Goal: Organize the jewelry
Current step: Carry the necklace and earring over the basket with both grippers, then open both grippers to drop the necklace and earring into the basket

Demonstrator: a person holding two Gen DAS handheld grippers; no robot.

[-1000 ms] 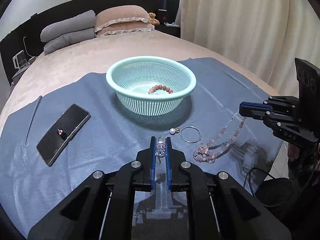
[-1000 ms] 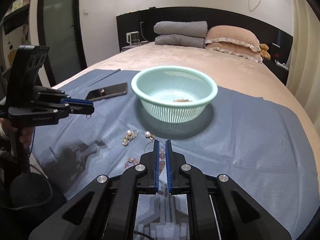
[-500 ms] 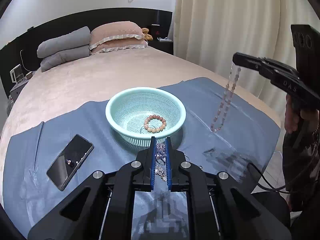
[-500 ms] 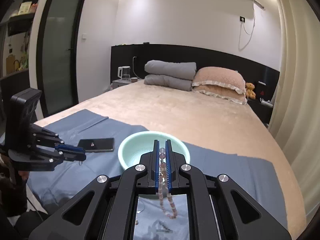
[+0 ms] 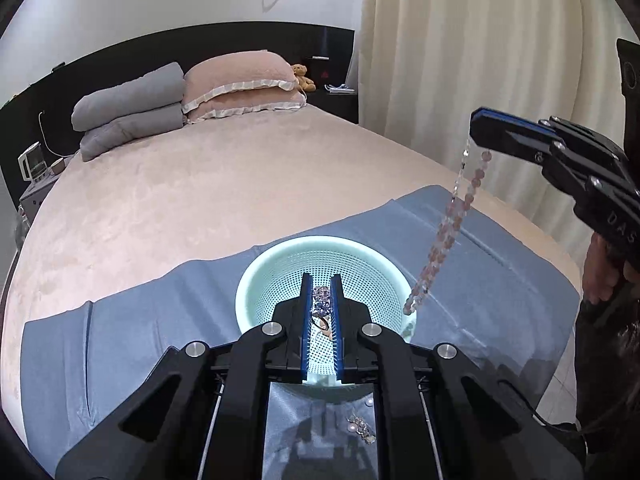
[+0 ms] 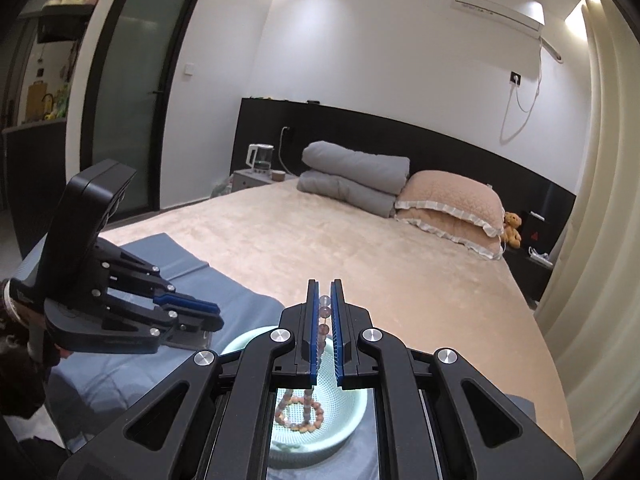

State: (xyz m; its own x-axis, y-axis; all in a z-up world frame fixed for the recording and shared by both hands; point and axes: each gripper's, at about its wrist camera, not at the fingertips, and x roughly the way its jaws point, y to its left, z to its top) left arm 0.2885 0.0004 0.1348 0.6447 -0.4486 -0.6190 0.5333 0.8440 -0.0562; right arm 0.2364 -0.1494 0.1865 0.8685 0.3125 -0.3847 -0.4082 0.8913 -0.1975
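A mint green mesh basket (image 5: 256,280) stands on a blue cloth (image 5: 120,332) on the bed. My left gripper (image 5: 321,292) is shut on a small sparkly purple jewel piece (image 5: 321,305), held over the basket. My right gripper (image 6: 325,304) is shut on a pink bead necklace (image 6: 325,312). The necklace (image 5: 444,232) hangs down from the right gripper (image 5: 480,128), its lower end at the basket's right rim. A brown bead bracelet (image 6: 300,412) lies inside the basket (image 6: 356,408). The left gripper (image 6: 200,316) shows at the left of the right wrist view.
Small pearl pieces (image 5: 362,428) lie on the cloth in front of the basket. Grey and pink pillows (image 5: 192,96) lie at the bed's head. A curtain (image 5: 480,60) hangs at the right. A kettle (image 6: 260,156) stands on the nightstand.
Both grippers have lifted their jewelry off the cloth and moved up and over the basket. The necklace now hangs by the basket's right rim.
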